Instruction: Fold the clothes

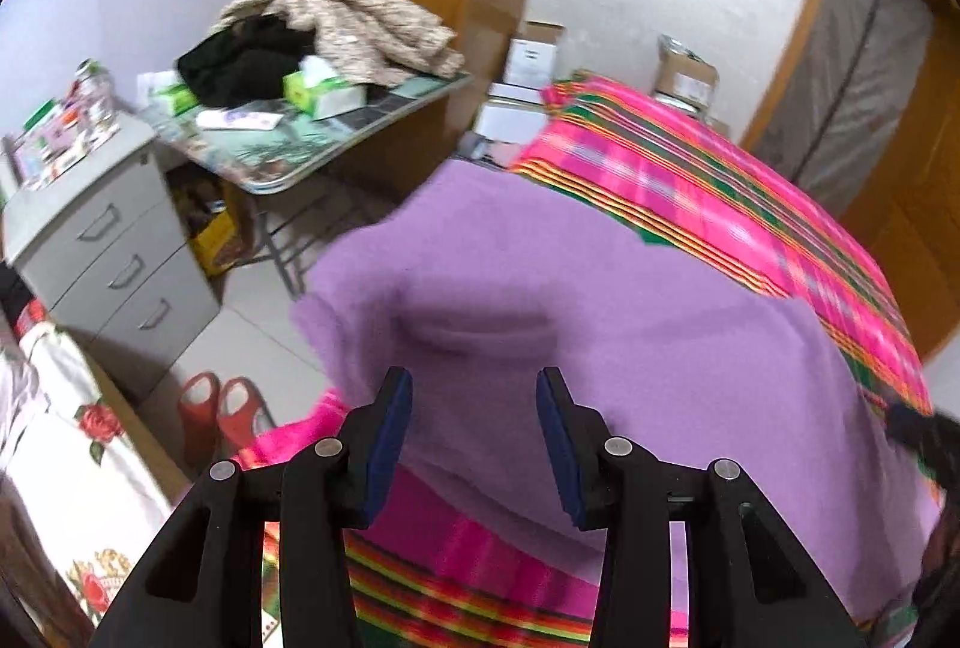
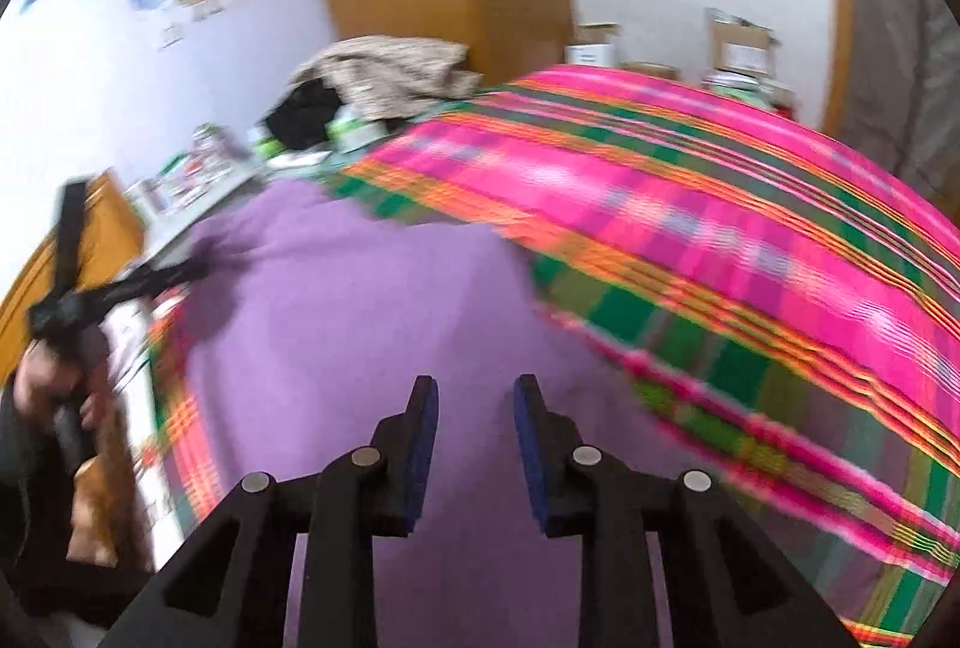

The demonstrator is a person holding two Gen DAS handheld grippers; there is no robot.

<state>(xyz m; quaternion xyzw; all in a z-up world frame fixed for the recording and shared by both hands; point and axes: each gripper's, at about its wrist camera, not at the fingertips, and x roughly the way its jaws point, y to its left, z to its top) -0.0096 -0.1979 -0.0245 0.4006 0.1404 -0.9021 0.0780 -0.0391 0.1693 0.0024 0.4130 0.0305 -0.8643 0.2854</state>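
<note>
On the bed, over the pink-and-green striped cover [image 2: 690, 204], a purple garment [image 1: 600, 300] lies spread, its far edge near the bed's left side and its near part reaching under both tools. Both views are motion-blurred, so seams, sleeves and any fold lines cannot be made out; a shallow crease or collar-like ridge shows just ahead of the left tongs [image 1: 474, 396]. Left tongs: spread apart, nothing between the pads, hovering above the purple cloth. Right tongs [image 2: 474, 402]: likewise parted and empty, over the near part of the same cloth. Judgement on progress: the garment looks like a broad, roughly flat sheet, which would fit either a piece laid out for folding or one already folded over once; the blur does not settle which. A heap of beige and black clothes [image 1: 312, 42] sits on the desk [image 1: 336, 150] beyond the bed.
</note>
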